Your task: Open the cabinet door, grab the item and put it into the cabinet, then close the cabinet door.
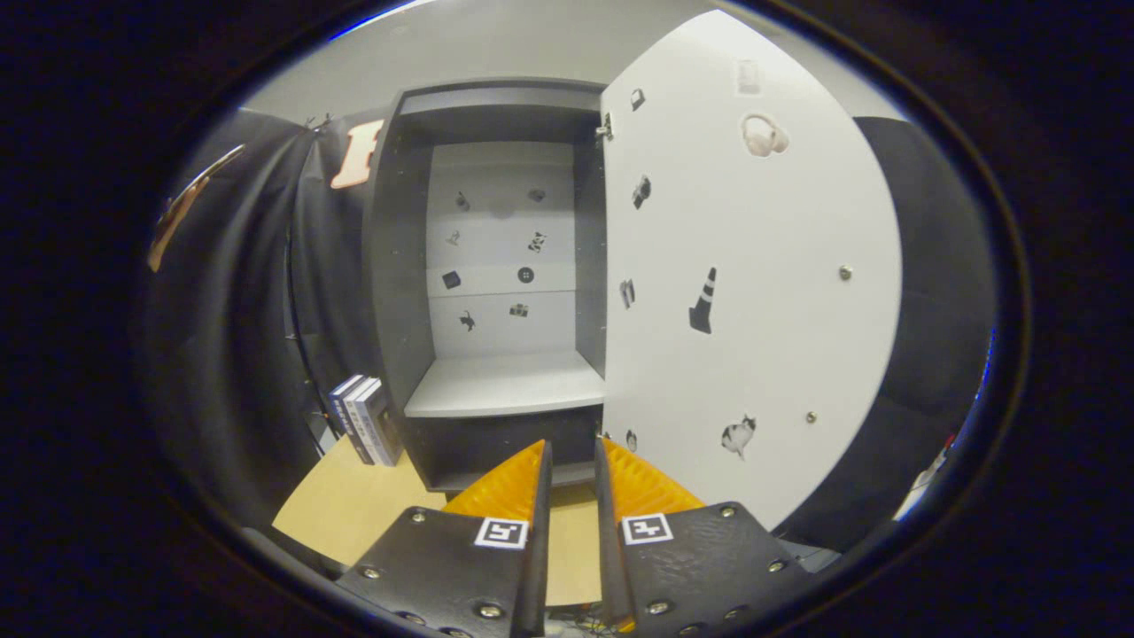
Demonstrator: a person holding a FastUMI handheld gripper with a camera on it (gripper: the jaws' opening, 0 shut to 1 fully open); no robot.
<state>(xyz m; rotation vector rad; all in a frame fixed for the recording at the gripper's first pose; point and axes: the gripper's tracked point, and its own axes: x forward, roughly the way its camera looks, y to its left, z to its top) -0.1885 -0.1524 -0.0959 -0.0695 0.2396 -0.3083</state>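
Observation:
A dark cabinet (pixel 390 266) stands on the wooden table (pixel 354 514) straight ahead, beyond my fingers. Its door (pixel 771 354) is swung wide open to the right and shows a white inner face with small stickers and two screw heads. Inside, a pale shelf (pixel 505 385) lies bare under a white back panel with stickers. Several books (pixel 365 418) lean upright against the cabinet's left side. My gripper (pixel 571 461) hovers above the table in front of the cabinet's base. Its fingers stand a narrow gap apart with nothing between them.
Black cloth hangs to the left of the cabinet and behind the open door. Bare tabletop lies between the books and my fingers. The door's lower edge hangs just to the right of my fingers.

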